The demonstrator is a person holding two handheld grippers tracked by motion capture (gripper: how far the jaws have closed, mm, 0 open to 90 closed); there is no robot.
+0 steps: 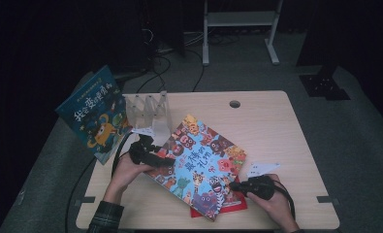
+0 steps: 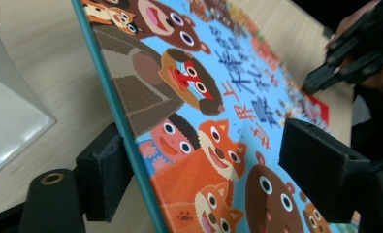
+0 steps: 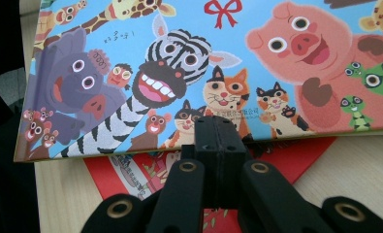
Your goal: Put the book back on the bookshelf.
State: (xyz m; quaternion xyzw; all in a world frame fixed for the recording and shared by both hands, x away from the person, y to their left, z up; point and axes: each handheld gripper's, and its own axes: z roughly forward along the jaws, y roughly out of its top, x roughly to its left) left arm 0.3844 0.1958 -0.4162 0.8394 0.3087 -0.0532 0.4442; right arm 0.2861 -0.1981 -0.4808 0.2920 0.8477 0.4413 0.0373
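Observation:
A picture book with cartoon animals on a blue cover [image 1: 203, 160] lies slantwise mid-table on top of a red book [image 1: 230, 206]. My left gripper [image 1: 166, 162] is at its left edge and stands open. In the left gripper view [image 2: 211, 160], one pad [image 2: 104, 174] sits under the teal edge [image 2: 131, 141] and the other pad [image 2: 320, 167] hovers above the cover. My right gripper [image 1: 233, 185] is at the book's right edge. It is shut [image 3: 219, 133], with nothing seen between its jaws. Its tip meets the book's edge [image 3: 179, 145] just above the red book [image 3: 131, 174].
A second blue picture book [image 1: 94, 114] leans upright at the table's back left. Beside it is a clear plastic book stand [image 1: 150, 111]. A white paper tag [image 1: 262, 168] lies near the right hand. The table [image 1: 276, 126] has a cable hole [image 1: 234, 104].

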